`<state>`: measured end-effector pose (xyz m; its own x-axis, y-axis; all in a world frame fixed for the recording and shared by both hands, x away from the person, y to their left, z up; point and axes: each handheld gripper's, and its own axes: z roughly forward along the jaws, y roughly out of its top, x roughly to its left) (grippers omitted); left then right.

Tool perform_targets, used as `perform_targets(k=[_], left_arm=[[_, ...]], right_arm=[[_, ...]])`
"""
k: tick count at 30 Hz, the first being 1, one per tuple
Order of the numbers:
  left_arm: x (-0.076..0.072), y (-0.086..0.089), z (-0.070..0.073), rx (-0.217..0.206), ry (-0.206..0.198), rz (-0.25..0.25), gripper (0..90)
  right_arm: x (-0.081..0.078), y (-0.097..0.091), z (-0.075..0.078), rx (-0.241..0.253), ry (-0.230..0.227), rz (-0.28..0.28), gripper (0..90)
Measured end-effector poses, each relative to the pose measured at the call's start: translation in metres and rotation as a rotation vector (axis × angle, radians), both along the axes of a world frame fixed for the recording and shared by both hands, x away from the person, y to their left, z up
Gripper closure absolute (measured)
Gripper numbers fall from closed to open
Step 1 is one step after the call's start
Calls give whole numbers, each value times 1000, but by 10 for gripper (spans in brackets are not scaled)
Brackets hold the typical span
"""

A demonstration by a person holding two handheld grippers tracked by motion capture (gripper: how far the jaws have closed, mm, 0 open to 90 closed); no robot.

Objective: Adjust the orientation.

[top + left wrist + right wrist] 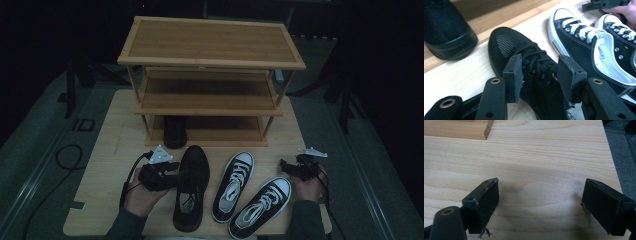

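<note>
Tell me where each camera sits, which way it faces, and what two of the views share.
High view: above the person's side, facing forward and down on the table, shoe rack, both hands with grippers.
Left gripper view: on the left gripper, along open jaws at the black mesh shoe.
Right gripper view: on the right gripper, open jaws over bare tabletop.
Shared: the mesh shoe and the black-and-white sneakers appear in high and left gripper views.
</note>
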<state>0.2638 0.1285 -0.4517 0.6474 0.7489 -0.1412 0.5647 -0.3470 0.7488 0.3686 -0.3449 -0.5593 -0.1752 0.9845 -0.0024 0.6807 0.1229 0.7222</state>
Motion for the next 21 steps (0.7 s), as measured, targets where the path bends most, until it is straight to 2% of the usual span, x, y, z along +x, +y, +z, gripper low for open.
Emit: perform_targets(k=[4,8,10,11,14,16,21], left_arm=[[-5,-4,0,6,14,-20,555],[-8,-9,-8,61,43,-42,573],[-8,-10,-12,98,58,-20,631],[-8,-10,-14,89,66,-28,645],[-11,-9,-10,114,51,-33,778],[-11,-9,-8,137,42,-25,835],[-8,-2,-7,161,22,25,847]], right_arm=[[0,0,0,0,0,0,141],[0,0,0,0,0,0,141],[0,0,0,0,0,0,141],[0,0,0,0,0,0,141],[0,0,0,0,0,0,141],[0,0,0,0,0,0,141],[0,0,0,0,0,0,141]])
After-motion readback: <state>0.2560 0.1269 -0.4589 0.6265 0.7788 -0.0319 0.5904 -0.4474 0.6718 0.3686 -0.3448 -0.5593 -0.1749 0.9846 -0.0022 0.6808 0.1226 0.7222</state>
